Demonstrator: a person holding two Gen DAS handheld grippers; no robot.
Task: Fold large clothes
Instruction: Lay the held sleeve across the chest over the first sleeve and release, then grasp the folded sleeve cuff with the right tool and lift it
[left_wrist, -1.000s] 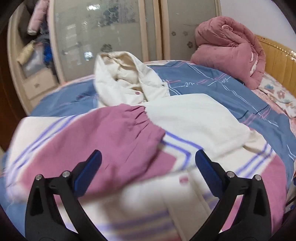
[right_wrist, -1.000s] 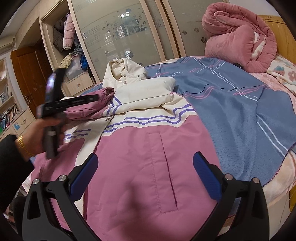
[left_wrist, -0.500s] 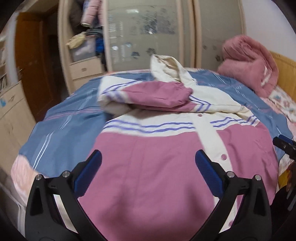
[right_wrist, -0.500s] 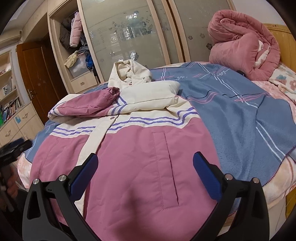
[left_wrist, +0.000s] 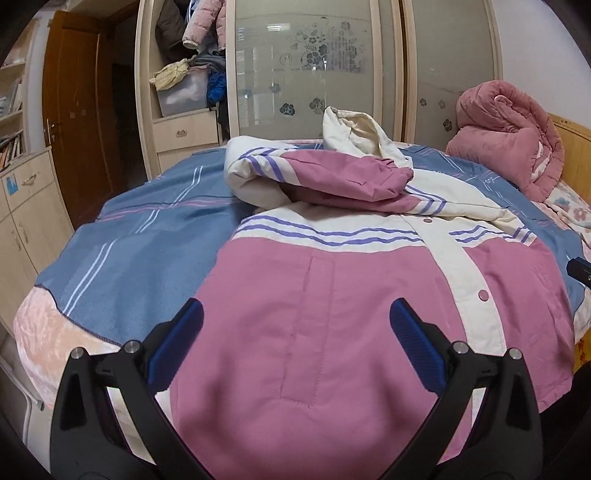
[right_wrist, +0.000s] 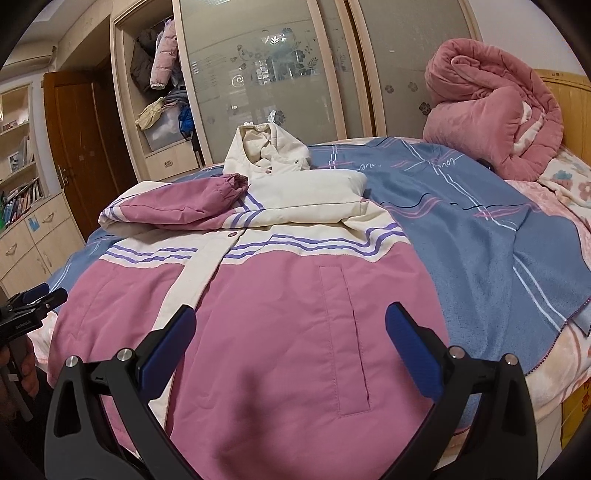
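Observation:
A large pink and cream jacket with purple stripes lies front-up on the bed, hood toward the wardrobe. Both sleeves are folded across its chest, the pink-cuffed one on top. My left gripper hovers open over the hem on the jacket's left side, holding nothing. My right gripper hovers open over the hem beside the pocket slit, also empty. The left gripper shows at the left edge of the right wrist view.
A blue striped blanket covers the bed. A rolled pink quilt sits by the wooden headboard. A wardrobe with frosted sliding doors and low cabinets stand beyond the bed.
My left gripper let the pink sleeve rest on the chest and pulled back to the hem at the bed's foot. The right gripper barely shifted.

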